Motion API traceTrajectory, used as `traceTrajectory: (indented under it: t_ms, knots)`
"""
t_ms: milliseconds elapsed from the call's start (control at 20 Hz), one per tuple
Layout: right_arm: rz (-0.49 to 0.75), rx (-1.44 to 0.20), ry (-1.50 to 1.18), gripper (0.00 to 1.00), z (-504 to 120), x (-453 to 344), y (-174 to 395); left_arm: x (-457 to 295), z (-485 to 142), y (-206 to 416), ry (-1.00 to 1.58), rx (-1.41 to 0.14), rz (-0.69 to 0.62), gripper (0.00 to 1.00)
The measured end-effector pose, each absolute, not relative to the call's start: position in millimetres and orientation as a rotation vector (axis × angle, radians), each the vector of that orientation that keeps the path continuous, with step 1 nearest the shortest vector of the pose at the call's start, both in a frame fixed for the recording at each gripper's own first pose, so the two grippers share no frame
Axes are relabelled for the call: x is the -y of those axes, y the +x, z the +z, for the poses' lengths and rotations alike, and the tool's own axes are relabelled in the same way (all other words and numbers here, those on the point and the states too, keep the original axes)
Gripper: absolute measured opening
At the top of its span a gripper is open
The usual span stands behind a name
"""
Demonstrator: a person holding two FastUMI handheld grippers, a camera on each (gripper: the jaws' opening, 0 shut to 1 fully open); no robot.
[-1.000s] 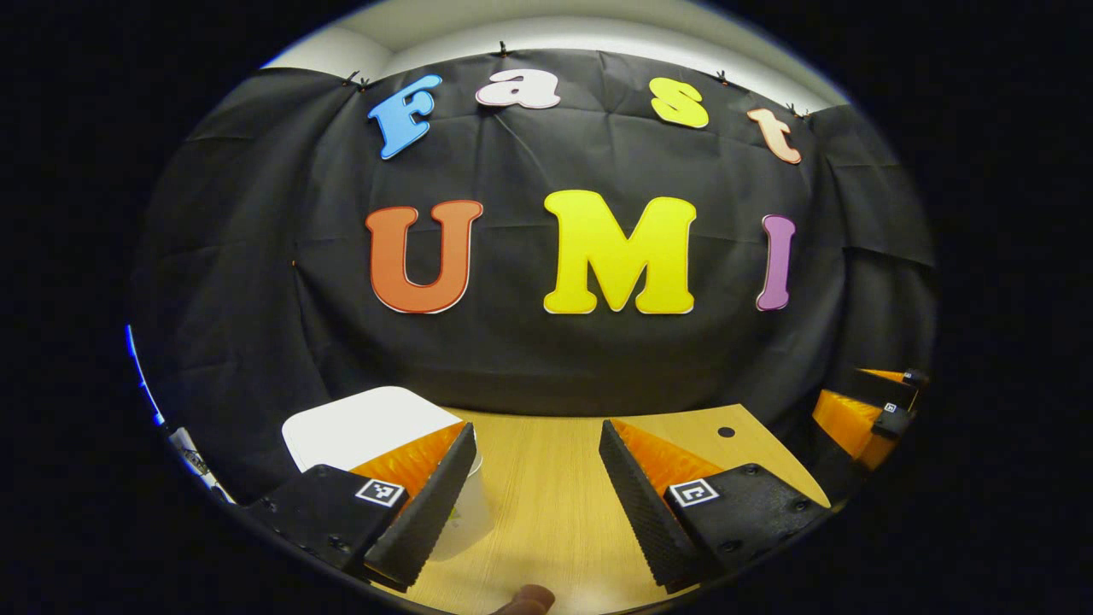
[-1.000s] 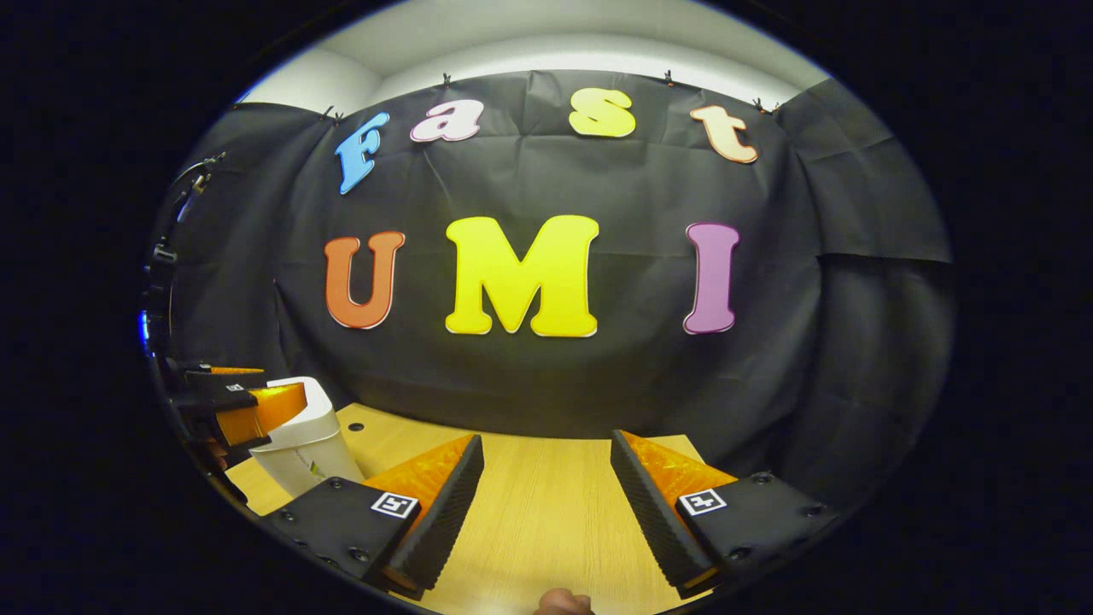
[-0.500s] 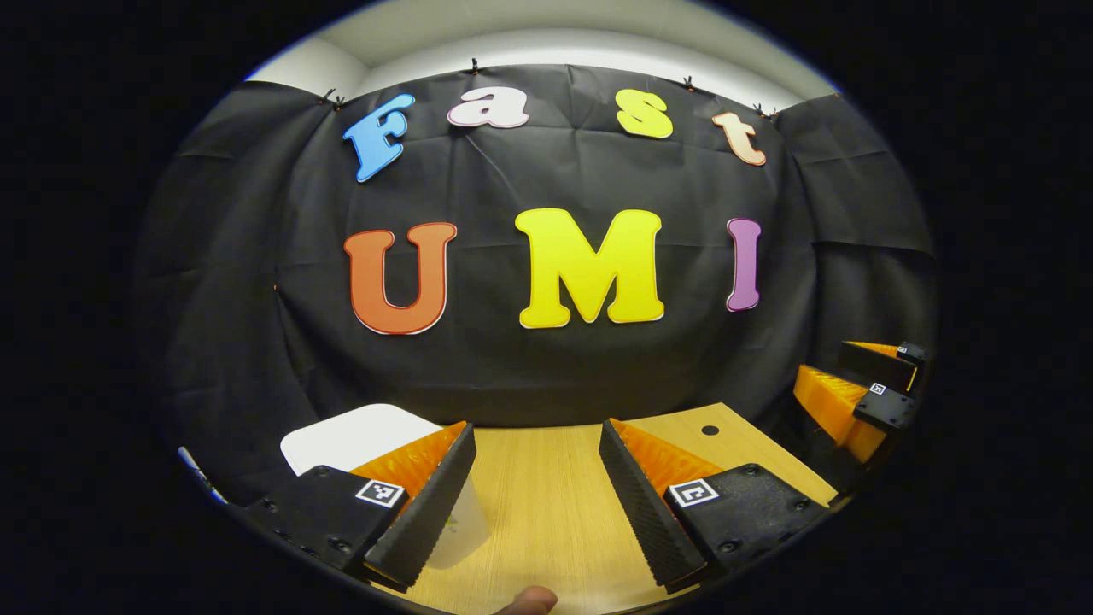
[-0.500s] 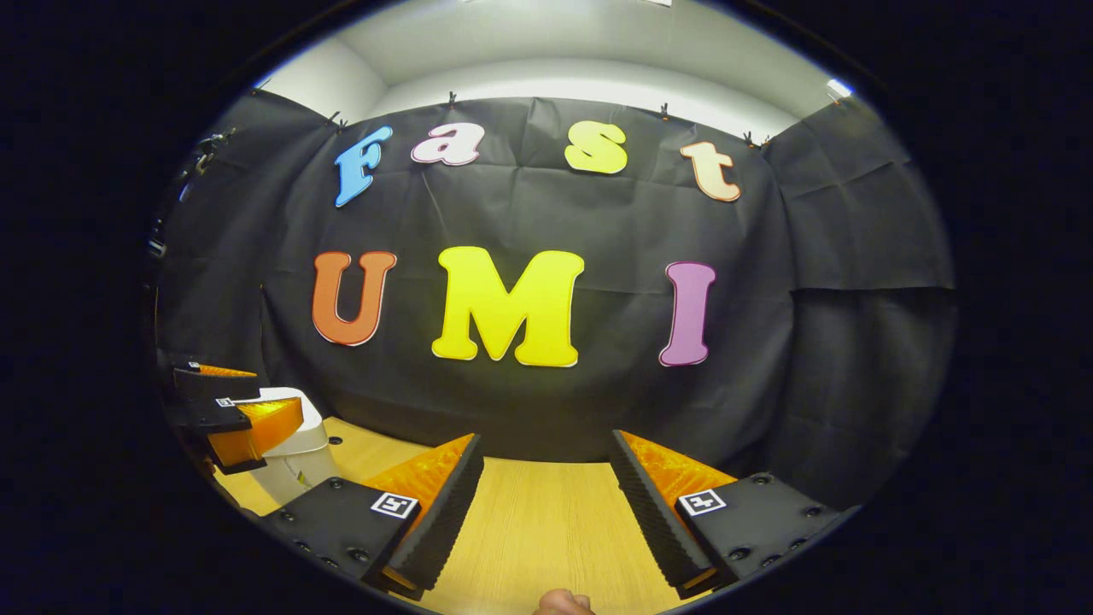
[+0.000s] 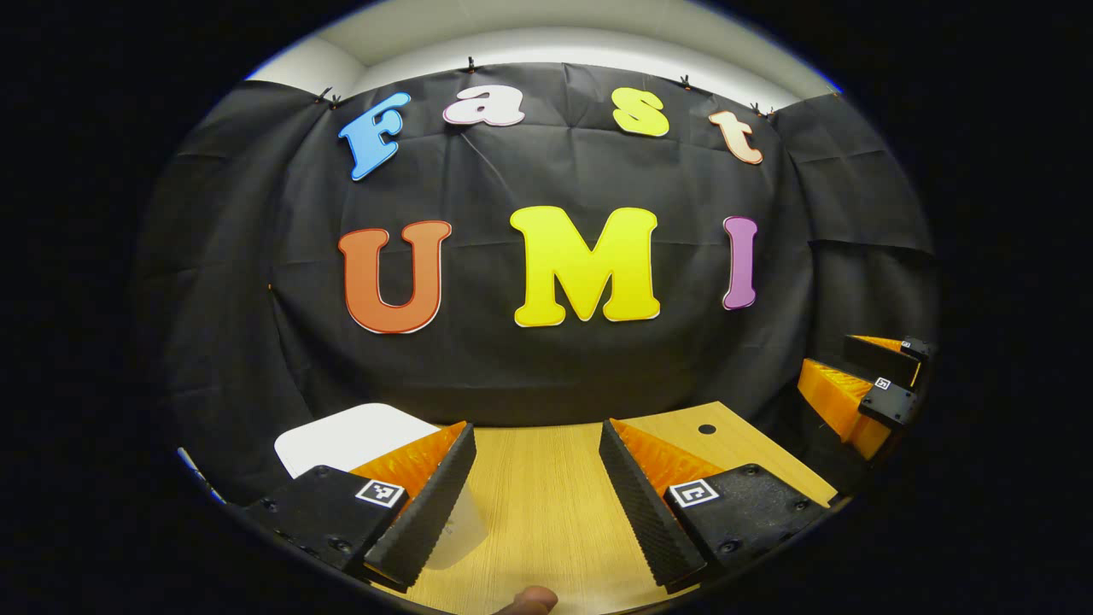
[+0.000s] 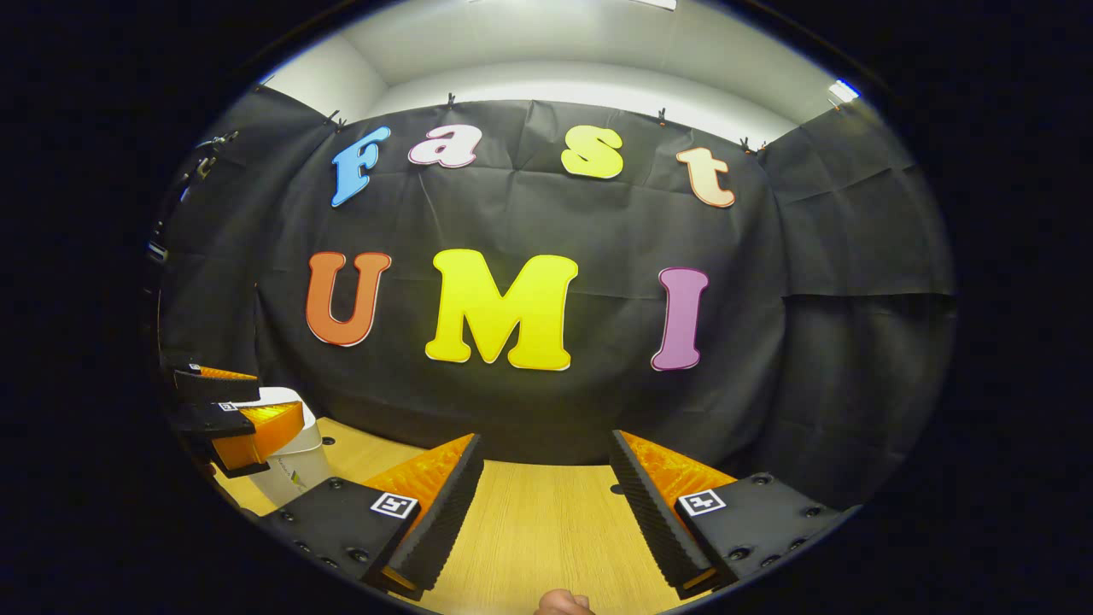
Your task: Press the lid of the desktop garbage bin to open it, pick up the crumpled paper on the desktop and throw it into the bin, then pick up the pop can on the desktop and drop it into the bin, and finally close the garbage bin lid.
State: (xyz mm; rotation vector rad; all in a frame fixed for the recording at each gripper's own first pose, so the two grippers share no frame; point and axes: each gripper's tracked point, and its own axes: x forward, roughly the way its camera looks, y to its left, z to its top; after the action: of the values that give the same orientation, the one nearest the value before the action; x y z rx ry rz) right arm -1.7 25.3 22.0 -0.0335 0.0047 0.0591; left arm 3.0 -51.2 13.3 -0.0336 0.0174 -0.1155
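Wooden desktop (image 5: pixel 546 504), closed bin (image 5: pixel 346 434), open claws (image 5: pixel 534 504)

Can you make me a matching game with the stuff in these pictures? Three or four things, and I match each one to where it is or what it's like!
Things:
1. bin
2. table
3. left gripper
4. right gripper

Clues:
A. wooden, with a small round hole
B. white, lid shut
C. open, with the bin just beside one finger
D. open over bare wood, bin far off to the side

Pairs: 1-B, 2-A, 3-C, 4-D
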Motion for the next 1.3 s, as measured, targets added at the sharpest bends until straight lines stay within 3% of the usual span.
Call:
traceTrajectory:
  t_ms: [1300]
  knots:
    - [0.143, -0.033, -0.014, 0.94, 10.6, -48.4, 10.4, 63.1, -1.0, 6.3, -0.043, -0.067, -0.121, 0.96]
